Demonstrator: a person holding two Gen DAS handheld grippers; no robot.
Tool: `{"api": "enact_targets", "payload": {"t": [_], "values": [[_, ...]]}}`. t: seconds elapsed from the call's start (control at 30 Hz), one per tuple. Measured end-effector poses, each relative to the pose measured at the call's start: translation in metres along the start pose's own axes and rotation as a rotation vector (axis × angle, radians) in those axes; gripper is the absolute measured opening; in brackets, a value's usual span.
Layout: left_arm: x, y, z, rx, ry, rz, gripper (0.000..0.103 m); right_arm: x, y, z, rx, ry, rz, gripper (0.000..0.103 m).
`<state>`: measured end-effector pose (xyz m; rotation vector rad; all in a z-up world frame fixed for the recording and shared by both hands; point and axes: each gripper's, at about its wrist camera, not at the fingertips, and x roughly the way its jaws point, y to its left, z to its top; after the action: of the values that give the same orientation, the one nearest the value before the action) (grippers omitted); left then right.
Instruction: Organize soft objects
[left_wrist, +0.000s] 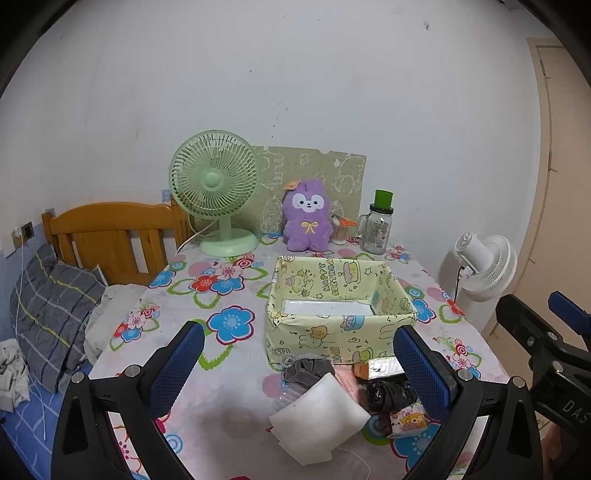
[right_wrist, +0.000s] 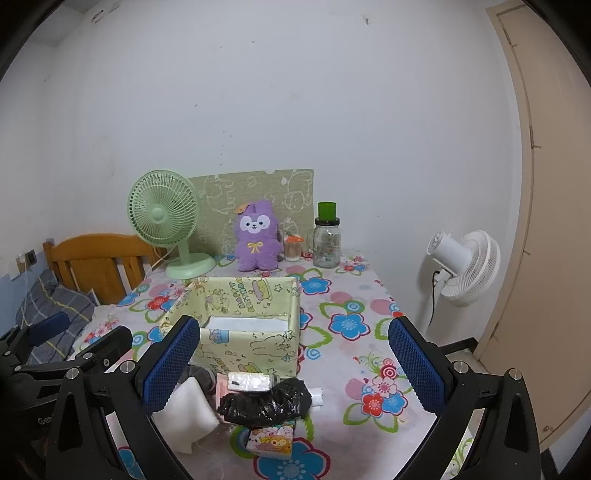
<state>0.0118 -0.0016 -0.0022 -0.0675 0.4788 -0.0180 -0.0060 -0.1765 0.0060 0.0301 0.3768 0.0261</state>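
A yellow cartoon-print box (left_wrist: 332, 328) (right_wrist: 255, 339) stands open on the flowered table, with a white sheet on its floor. In front of it lies a pile: a white foam pad (left_wrist: 317, 421) (right_wrist: 188, 406), a grey scrunchie (left_wrist: 308, 369), a crumpled black plastic bag (left_wrist: 391, 395) (right_wrist: 266, 400), a cartoon tissue pack (left_wrist: 408, 421) (right_wrist: 271, 439) and a silver packet (right_wrist: 249, 382). My left gripper (left_wrist: 299, 373) is open above the pile. My right gripper (right_wrist: 293, 363) is open, just above and behind the black bag. Both are empty.
At the table's back stand a green desk fan (left_wrist: 216, 192), a purple plush (left_wrist: 306, 218) and a glass jar with a green lid (left_wrist: 376, 229). A white floor fan (right_wrist: 465, 266) stands right of the table. A bed with a wooden headboard (left_wrist: 110, 236) lies left.
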Motion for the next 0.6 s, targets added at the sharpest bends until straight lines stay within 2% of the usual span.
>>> {"api": "enact_targets", "payload": {"t": [0.6], "values": [[-0.0032,-0.0016,-0.0005,0.000,-0.013,0.003,0.103,-0.0009,-0.0013,0.0003,0.011,-0.001,-0.022,0.103]]}}
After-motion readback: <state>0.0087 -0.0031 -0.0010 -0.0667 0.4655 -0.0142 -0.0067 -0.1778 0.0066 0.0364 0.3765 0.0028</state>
